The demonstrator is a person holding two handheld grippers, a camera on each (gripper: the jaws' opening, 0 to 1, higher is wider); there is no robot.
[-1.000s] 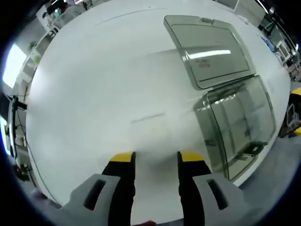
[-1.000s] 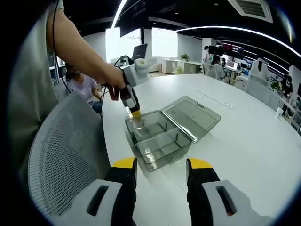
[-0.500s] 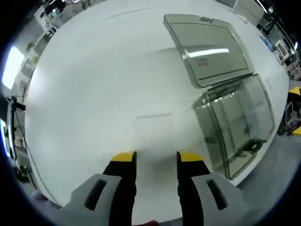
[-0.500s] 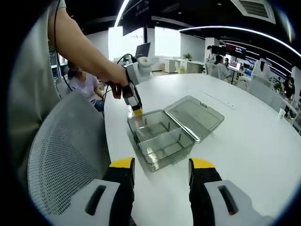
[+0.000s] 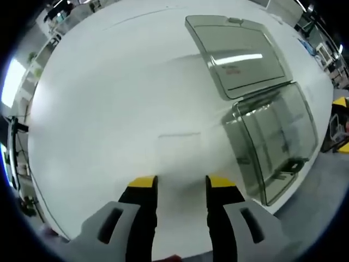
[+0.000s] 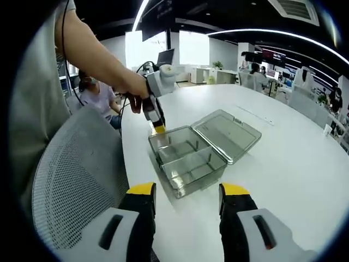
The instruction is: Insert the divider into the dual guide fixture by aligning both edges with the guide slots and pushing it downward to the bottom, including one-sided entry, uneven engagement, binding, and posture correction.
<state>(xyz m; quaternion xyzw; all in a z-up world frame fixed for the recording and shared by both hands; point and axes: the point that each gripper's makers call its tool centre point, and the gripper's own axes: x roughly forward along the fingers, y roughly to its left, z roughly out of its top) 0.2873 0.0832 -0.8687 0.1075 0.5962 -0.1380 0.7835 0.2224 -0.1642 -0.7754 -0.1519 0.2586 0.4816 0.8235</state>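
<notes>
- Left gripper view: the left gripper (image 5: 177, 183) is seen at the bottom centre, jaws parted, nothing held between them, hovering over a white table (image 5: 109, 98).
- A faint clear flat sheet, possibly the divider (image 5: 179, 147), is made out lying on the table just above the jaw tips; its edges are hard to tell.
- A clear plastic box (image 5: 272, 144) sits at the right of the frame near the table edge, its hinged lid (image 5: 237, 52) laid open flat in the upper right.
- Right gripper view: the right gripper (image 6: 185, 191) is at the bottom centre, jaws wide apart and empty.
- The box (image 6: 188, 161) is at the frame centre, with upright guide ribs inside; the lid (image 6: 228, 135) lies open to its right.
- The left gripper (image 6: 158, 129) is seen held by a hand (image 6: 131, 90) just beside the box's far left corner.
- A mesh chair (image 6: 76, 180) fills the lower left.
</notes>
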